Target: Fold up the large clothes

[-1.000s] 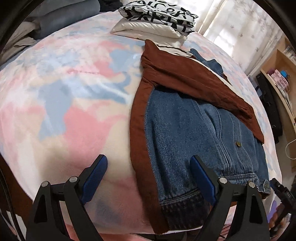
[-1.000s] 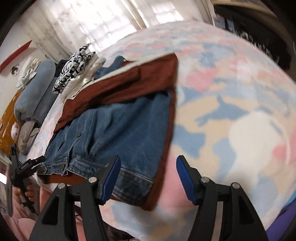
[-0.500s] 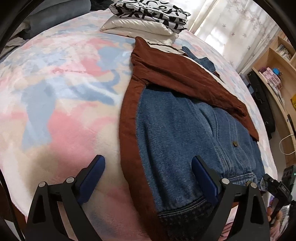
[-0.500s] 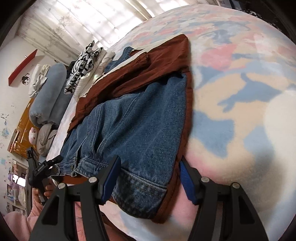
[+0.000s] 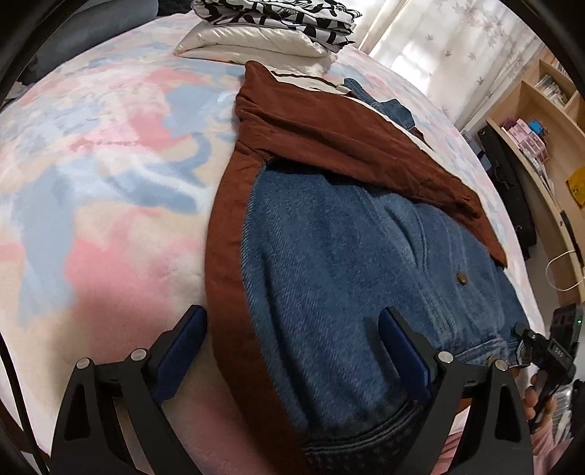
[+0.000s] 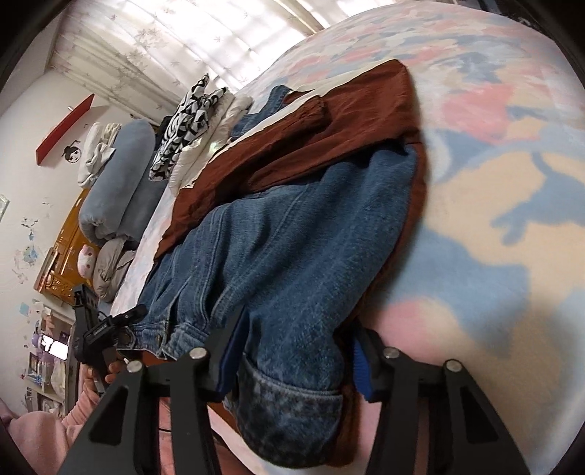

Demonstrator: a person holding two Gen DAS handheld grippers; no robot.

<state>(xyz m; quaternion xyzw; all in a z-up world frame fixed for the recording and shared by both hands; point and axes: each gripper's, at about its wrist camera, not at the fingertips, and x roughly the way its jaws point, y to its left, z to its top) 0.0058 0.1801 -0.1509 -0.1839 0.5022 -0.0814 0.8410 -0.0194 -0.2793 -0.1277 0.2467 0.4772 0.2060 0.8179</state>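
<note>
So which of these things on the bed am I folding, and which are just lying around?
In the job:
- denim jacket
- brown jacket under it

Lying about:
- black-and-white folded garment
- cream folded garment
- rolled blue bedding

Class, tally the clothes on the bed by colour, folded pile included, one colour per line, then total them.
Blue denim jacket: 1
Rust-brown garment: 1
Black-and-white patterned folded item: 1
Cream folded item: 1
Total: 4

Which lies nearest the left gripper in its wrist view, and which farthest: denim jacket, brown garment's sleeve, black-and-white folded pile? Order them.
1. Denim jacket, between the left gripper fingers.
2. Brown garment's sleeve, mid-bed, across the jacket.
3. Black-and-white folded pile, far edge.
</note>
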